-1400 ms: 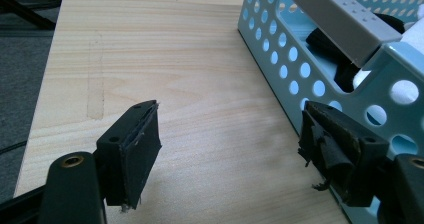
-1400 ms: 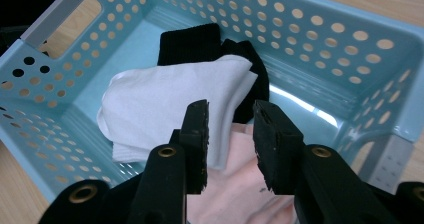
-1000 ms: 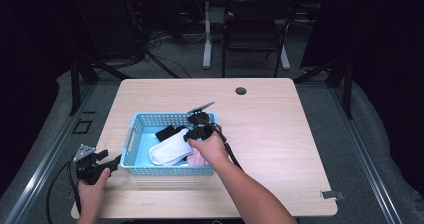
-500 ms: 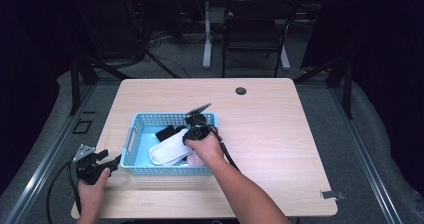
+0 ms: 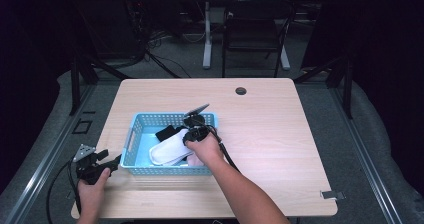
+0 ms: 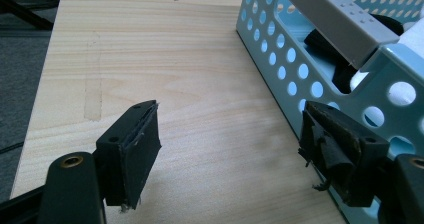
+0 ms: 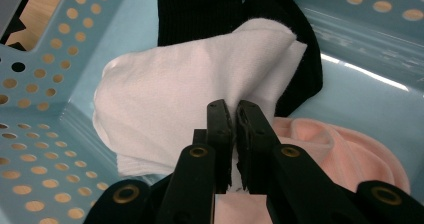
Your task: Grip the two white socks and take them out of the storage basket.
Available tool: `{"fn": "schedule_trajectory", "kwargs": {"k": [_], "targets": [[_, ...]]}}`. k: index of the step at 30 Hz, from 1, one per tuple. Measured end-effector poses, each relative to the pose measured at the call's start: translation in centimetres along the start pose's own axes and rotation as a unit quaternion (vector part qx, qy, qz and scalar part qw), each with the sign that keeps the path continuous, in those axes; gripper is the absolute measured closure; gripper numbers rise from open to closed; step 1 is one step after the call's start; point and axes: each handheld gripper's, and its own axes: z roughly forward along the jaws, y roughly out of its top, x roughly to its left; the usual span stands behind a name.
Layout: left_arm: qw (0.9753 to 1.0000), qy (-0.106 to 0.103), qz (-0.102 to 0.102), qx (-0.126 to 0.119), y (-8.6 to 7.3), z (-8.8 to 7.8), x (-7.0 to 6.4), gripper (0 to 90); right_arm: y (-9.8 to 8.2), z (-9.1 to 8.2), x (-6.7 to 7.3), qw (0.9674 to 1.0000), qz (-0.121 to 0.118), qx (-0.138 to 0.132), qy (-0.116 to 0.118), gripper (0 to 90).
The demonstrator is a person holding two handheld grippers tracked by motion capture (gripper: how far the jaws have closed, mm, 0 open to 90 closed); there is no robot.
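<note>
A light blue perforated basket (image 5: 131,139) (image 7: 45,59) (image 6: 320,69) sits left of the table's middle. Inside lie a white sock (image 5: 170,146) (image 7: 170,99), a black sock (image 5: 165,132) (image 7: 200,14) under it, and a pink sock (image 7: 345,154). My right gripper (image 5: 192,129) (image 7: 234,115) reaches into the basket, shut on an edge of the white sock. My left gripper (image 5: 102,165) (image 6: 230,144) rests low over the table's left front corner, just outside the basket's left wall, open with nothing between its fingers.
A dark round grommet (image 5: 241,91) sits near the table's far edge. Bare wood (image 5: 280,144) spreads right of the basket. Beyond the table stand a chair and desk legs (image 5: 207,39) on a dark floor.
The right hand has shifted slightly toward the near side of the basket, still clamped on the white sock. The left gripper stays put.
</note>
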Motion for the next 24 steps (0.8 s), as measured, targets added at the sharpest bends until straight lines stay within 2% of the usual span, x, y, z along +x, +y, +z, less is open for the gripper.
{"fn": "schedule_trajectory", "kwargs": {"k": [1,3,6,7,9,10,12,13,14,15,19,20,22,24], "targets": [[1.0,0.0,0.0,0.0,0.0,0.0,0.0,23.9,0.0,0.0,0.1,1.0,0.005,-0.005,0.002,85.4],[1.0,0.0,0.001,0.001,0.0,0.0,0.0,23.9,-0.1,-0.2,0.2,0.9999,-0.007,-0.007,0.002,85.7],[1.0,0.0,0.0,0.0,0.0,0.0,0.0,23.9,-0.1,-0.7,0.7,0.9995,-0.011,-0.028,0.007,86.1],[1.0,0.0,0.0,0.0,0.0,0.0,0.0,23.9,-0.2,-0.9,0.8,0.999,-0.021,-0.038,0.008,86.2],[1.0,0.0,0.0,0.0,0.0,0.0,0.0,23.9,-0.2,-1.3,1.0,0.9988,-0.027,-0.041,0.008,86.2],[1.0,0.0,0.0,-0.001,0.0,0.0,0.0,23.9,-0.4,-1.8,1.5,0.9973,-0.047,-0.057,0.005,86.3],[1.0,0.0,0.0,-0.001,0.0,0.1,0.0,23.9,-0.8,-2.3,2.1,0.9943,-0.078,-0.072,-0.01,86.4],[1.0,0.0,0.0,-0.001,0.0,0.1,0.0,23.9,-0.8,-2.3,2.1,0.9943,-0.078,-0.072,-0.01,86.4],[1.0,0.0,0.0,-0.001,0.0,0.1,0.0,23.9,-0.9,-2.6,2.4,0.9927,-0.093,-0.076,-0.016,86.3],[1.0,0.0,0.002,0.0,0.0,0.1,0.0,23.9,-1.2,-3.1,3.0,0.9884,-0.118,-0.093,-0.023,86.3],[1.0,0.0,0.002,0.001,0.0,0.1,-0.1,23.9,-1.6,-4.5,3.8,0.98,-0.156,-0.12,-0.03,86.4],[1.0,0.0,0.002,0.001,0.0,0.1,-0.1,23.9,-1.6,-4.5,3.8,0.98,-0.156,-0.12,-0.03,86.4],[1.0,0.0,0.002,0.001,0.0,0.1,-0.1,23.9,-1.7,-5.5,4.3,0.9752,-0.169,-0.14,-0.025,86.4],[1.0,0.0,0.002,0.001,0.0,0.1,-0.1,23.9,-1.7,-6.4,4.5,0.9721,-0.176,-0.154,-0.023,86.5]]}}
